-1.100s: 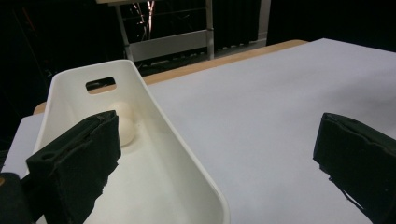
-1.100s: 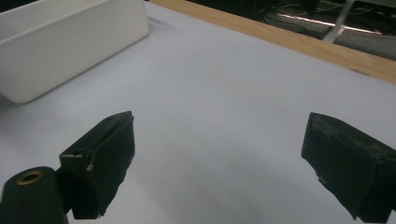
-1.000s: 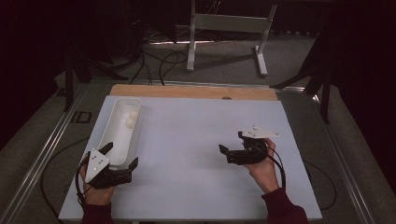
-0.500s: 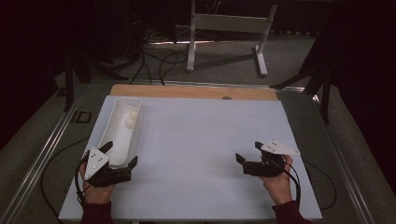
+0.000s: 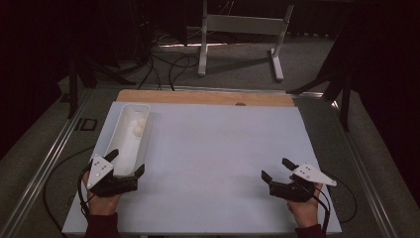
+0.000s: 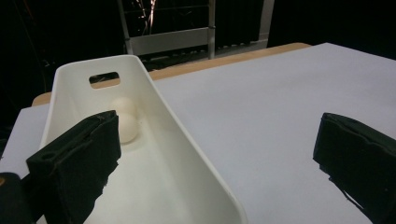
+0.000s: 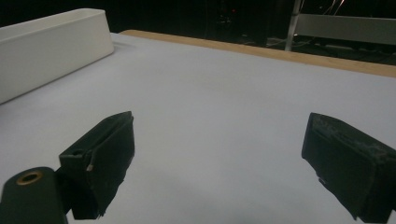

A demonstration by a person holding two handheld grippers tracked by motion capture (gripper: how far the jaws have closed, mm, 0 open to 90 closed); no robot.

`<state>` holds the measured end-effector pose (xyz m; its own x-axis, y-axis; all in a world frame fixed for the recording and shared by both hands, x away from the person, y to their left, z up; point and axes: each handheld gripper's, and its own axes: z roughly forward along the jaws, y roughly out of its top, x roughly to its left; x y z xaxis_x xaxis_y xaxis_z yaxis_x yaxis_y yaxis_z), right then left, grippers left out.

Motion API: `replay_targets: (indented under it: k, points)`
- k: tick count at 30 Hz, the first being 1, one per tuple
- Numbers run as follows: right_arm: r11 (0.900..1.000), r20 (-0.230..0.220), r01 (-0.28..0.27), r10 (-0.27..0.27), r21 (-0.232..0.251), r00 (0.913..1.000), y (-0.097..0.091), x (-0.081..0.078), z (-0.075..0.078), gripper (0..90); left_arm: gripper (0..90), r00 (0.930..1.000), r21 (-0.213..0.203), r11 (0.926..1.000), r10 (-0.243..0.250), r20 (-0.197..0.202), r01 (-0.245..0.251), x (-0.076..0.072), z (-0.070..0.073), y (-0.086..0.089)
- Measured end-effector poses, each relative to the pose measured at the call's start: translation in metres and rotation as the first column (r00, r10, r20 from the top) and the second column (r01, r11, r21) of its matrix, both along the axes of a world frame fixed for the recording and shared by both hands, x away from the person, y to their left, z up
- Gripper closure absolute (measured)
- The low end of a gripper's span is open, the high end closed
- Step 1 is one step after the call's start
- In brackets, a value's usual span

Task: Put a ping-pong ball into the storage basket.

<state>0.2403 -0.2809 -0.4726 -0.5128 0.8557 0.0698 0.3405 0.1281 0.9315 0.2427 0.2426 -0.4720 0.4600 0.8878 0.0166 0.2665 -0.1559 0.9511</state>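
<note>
A long white bin [image 5: 128,148] lies along the left side of the white table and holds two pale round balls [image 5: 138,126] near its far end. My left gripper [image 5: 127,162] is open at the bin's near end, gripping nothing. In the left gripper view the left gripper [image 6: 215,154] has one jaw over the bin [image 6: 187,154] and the other out over the table, with the balls [image 6: 125,127] ahead. My right gripper [image 5: 276,169] hovers open and empty near the table's front right corner. In the right gripper view the right gripper [image 7: 224,154] faces bare tabletop.
A wooden strip [image 5: 208,97] runs along the table's far edge. Beyond it stand a metal frame [image 5: 237,29] and floor cables [image 5: 163,69]. The bin's side wall [image 7: 51,44] shows far left in the right gripper view. Bare tabletop [image 5: 218,144] lies between the grippers.
My right gripper has drawn back toward the near edge and to the right, still open. The left gripper has stayed at the bin's near end.
</note>
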Motion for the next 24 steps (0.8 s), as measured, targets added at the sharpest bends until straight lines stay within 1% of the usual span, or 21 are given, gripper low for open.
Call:
replay_targets:
  k: [2, 4, 6, 10, 13, 20, 24]
  points:
    - [1.0, 0.013, -0.004, 0.004, 0.003, 0.9999, 0.0, -0.002, -0.002, 9.1, 1.4, 1.0, 0.001, 1.0, 0.001, -0.001, -0.001, 0.0, 0.0, 0.001]
    - [1.0, 0.014, -0.003, 0.003, -0.004, 0.9999, 0.0, -0.002, -0.003, 9.1, 1.4, 1.0, 0.001, 1.0, 0.002, -0.004, -0.002, 0.001, 0.0, 0.001]
    - [1.0, 0.035, -0.001, 0.001, -0.007, 0.9994, 0.001, -0.005, -0.004, 9.1, 1.5, 1.0, 0.007, 1.0, 0.004, -0.006, -0.004, 0.001, 0.0, 0.001]
    - [0.9999, 0.054, 0.007, -0.007, -0.011, 0.9985, 0.001, -0.009, -0.004, 9.1, 1.5, 0.9999, 0.01, 0.9999, 0.004, -0.011, -0.004, 0.001, 0.0, 0.0]
    - [0.9999, 0.07, 0.014, -0.014, 0.003, 0.9975, -0.002, -0.01, -0.003, 9.1, 1.5, 0.9999, 0.013, 0.9999, 0.003, -0.016, -0.003, 0.002, -0.001, -0.001]
    - [0.9998, 0.071, 0.011, -0.012, 0.017, 0.9974, -0.003, -0.012, -0.002, 9.1, 1.4, 0.9998, 0.025, 0.9997, 0.001, -0.018, -0.001, 0.002, -0.001, -0.003]
    - [0.9998, 0.072, 0.006, -0.007, 0.016, 0.9974, -0.002, -0.012, -0.002, 9.1, 1.5, 0.9999, 0.022, 0.9997, 0.005, -0.016, -0.005, 0.001, -0.001, -0.002]
